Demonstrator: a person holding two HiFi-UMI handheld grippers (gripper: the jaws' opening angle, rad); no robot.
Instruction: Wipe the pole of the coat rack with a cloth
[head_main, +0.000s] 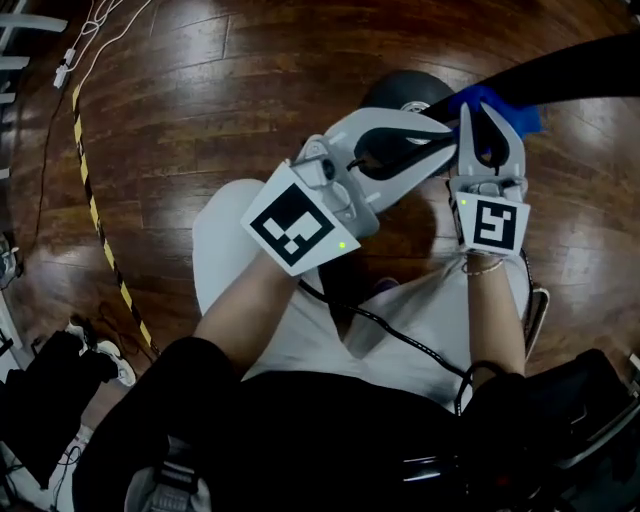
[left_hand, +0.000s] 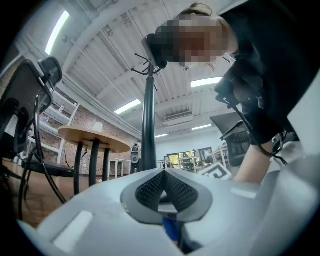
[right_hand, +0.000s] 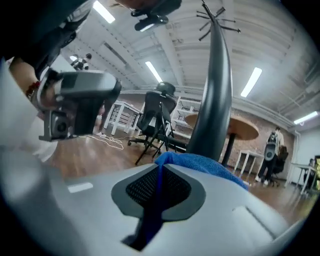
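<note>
Right gripper view: held the blue cloth (right_hand: 210, 167) clamped in the right gripper (right_hand: 159, 170), with the pole (right_hand: 212, 100) rising upright just beyond its tips; had the left gripper (left_hand: 164, 172) pinched tip to tip alongside.

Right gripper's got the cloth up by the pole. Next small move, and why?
Probably slide the right gripper along the pole with the cloth pressed on. Its jaws are shut on the blue cloth, and the bunched end beyond the tips appears to sit right at the pole, so a wiping stroke looks ready.
</note>
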